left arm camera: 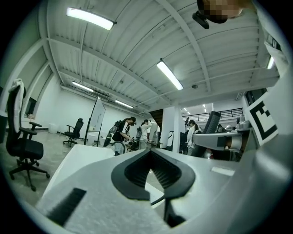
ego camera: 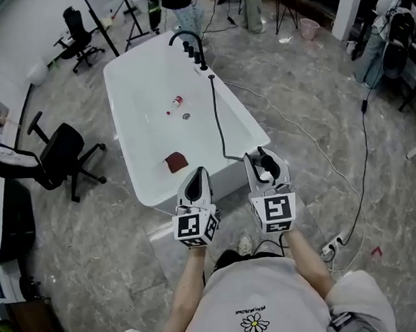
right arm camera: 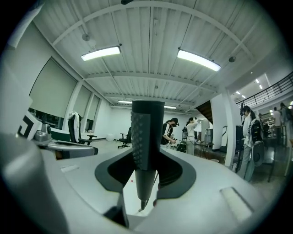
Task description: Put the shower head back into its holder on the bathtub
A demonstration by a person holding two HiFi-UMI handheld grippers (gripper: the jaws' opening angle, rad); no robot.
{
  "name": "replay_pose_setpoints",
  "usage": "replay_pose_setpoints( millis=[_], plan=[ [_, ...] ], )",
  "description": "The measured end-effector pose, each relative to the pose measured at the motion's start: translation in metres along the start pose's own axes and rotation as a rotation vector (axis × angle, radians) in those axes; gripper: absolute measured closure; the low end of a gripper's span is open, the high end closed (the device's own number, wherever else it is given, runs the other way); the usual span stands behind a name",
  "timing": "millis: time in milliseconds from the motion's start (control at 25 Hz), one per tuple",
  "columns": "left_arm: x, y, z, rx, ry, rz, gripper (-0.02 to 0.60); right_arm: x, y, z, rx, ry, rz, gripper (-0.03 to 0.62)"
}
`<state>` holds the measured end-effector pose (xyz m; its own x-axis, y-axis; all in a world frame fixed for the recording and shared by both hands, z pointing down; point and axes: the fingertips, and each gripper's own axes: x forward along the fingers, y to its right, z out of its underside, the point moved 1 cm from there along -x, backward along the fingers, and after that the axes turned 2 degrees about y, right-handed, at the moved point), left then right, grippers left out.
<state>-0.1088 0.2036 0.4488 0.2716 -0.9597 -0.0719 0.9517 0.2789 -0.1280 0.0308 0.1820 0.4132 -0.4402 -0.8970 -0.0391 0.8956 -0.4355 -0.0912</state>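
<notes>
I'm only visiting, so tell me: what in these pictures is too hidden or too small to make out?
- The holder: in the head view the black fittings at the bathtub's far end are too small to pick it out.
- The shower head: the right gripper view shows no spray face, and in the head view the right gripper covers most of it.
- The red items in the tub: head view, too small to name.
</notes>
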Motion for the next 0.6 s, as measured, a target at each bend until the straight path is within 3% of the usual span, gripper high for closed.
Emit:
replay_pose_setpoints(
  millis=[240, 600],
  plan=[
    [0.062, -0.011, 0.022, 0.023, -0.063, 0.033, 0.581, 0.065, 0.023, 0.006, 0.032, -0.009, -0.028, 0.461],
    [0.200, -0.029, 0.135, 0.025, -0.293, 0.155, 0.486, 0.208, 0.054, 0.002, 0.030, 0.019, -0.073, 0.461]
  ],
)
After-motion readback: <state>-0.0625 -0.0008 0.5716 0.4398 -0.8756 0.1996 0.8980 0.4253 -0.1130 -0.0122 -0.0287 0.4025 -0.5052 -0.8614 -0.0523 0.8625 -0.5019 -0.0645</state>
